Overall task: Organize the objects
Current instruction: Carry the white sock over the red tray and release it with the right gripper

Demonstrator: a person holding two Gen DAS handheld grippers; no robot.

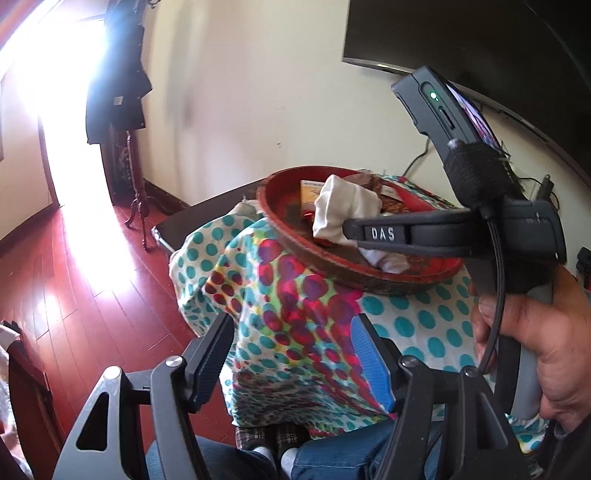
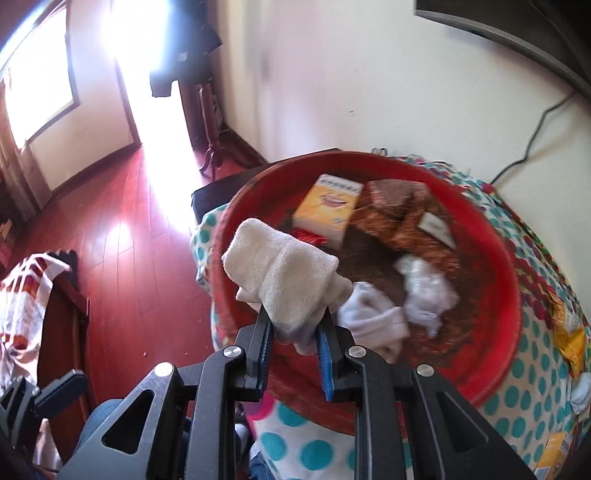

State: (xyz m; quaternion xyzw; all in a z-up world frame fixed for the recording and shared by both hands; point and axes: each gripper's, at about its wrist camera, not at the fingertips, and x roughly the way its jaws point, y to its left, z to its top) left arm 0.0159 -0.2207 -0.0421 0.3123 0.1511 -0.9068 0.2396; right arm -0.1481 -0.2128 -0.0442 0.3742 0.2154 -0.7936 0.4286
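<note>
A round red tray [image 2: 513, 295] sits on a table under a polka-dot cloth [image 1: 413, 325]. My right gripper [image 2: 295, 332] is shut on a cream folded sock [image 2: 280, 273] and holds it above the tray's near left rim. In the left wrist view the right gripper [image 1: 351, 230] reaches in from the right with the cream sock [image 1: 343, 210] over the tray [image 1: 291, 236]. The tray holds a yellow box [image 2: 327, 210], a brown wrapped item [image 2: 395, 210] and white socks [image 2: 373, 325]. My left gripper [image 1: 291, 354] is open and empty, low in front of the table.
A dark TV [image 1: 480, 33] hangs on the wall above the table. A coat stand [image 1: 125, 110] is at the back left by a bright doorway. Yellow packets [image 2: 569, 343] lie on the cloth right of the tray. A chair with cloth [image 2: 33, 295] stands left.
</note>
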